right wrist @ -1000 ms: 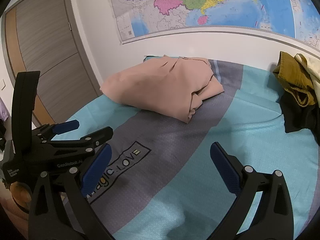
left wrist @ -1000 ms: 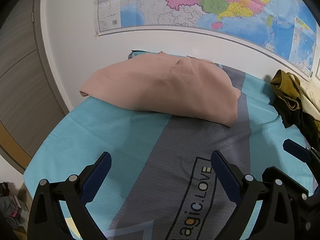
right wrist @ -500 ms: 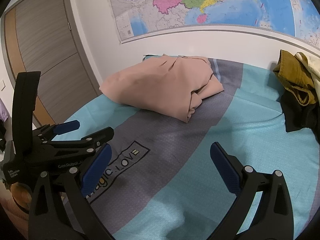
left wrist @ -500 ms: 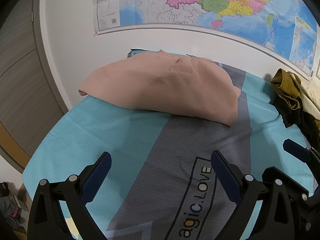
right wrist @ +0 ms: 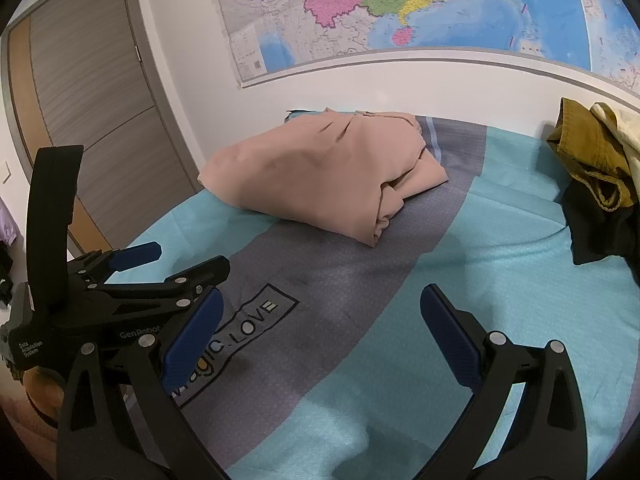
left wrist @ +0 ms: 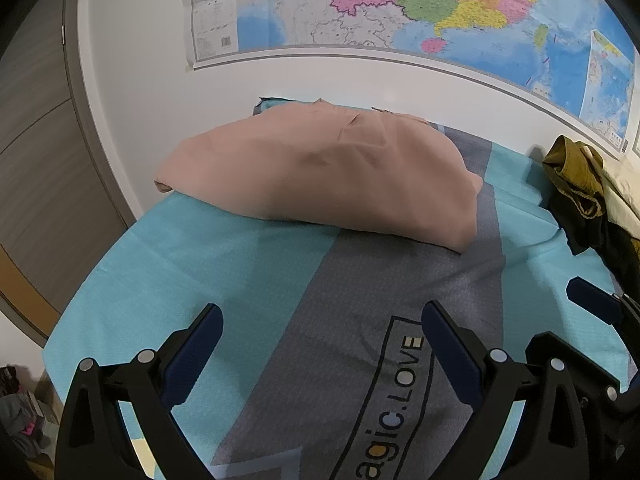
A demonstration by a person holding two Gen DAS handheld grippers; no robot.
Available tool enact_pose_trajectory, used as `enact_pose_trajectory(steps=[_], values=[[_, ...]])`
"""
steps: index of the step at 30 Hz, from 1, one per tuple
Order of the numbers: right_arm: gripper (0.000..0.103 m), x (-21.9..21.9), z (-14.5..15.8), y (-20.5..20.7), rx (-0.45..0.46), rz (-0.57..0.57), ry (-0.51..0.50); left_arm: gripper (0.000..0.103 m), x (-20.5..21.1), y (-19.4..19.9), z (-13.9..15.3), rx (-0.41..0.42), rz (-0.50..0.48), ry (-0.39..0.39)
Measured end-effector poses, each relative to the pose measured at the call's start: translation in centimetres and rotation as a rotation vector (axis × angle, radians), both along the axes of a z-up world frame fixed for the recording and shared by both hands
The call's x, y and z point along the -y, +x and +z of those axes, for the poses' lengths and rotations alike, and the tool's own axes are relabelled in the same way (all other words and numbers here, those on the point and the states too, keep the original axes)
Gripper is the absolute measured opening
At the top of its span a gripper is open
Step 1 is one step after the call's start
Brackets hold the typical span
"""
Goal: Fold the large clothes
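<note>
Though cropped, heaped clothes rightward.

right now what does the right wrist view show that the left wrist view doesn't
Only the right wrist view shows the layered fold edges of the pink garment, a pale cloth on the clothes pile, and the left gripper whole from the side.

Only the left wrist view shows the garment's smooth long side and clutter on the floor.

Both show the wall map, the teal and grey bedsheet, the mustard clothing, and open, empty grippers, the right gripper included.
</note>
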State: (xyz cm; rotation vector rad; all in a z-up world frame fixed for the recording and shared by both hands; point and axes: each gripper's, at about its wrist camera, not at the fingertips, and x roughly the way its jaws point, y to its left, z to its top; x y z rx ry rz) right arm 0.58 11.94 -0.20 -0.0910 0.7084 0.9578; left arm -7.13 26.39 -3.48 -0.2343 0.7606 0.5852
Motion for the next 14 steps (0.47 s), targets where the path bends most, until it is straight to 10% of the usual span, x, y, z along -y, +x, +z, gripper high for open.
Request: enact_pose_trajectory(steps=[14], values=[[0.097,6.0,0.0,0.6,-0.011,-0.144,0.028,0.096,3.5,3.8,-0.3,0.024,-0.195,-0.119]])
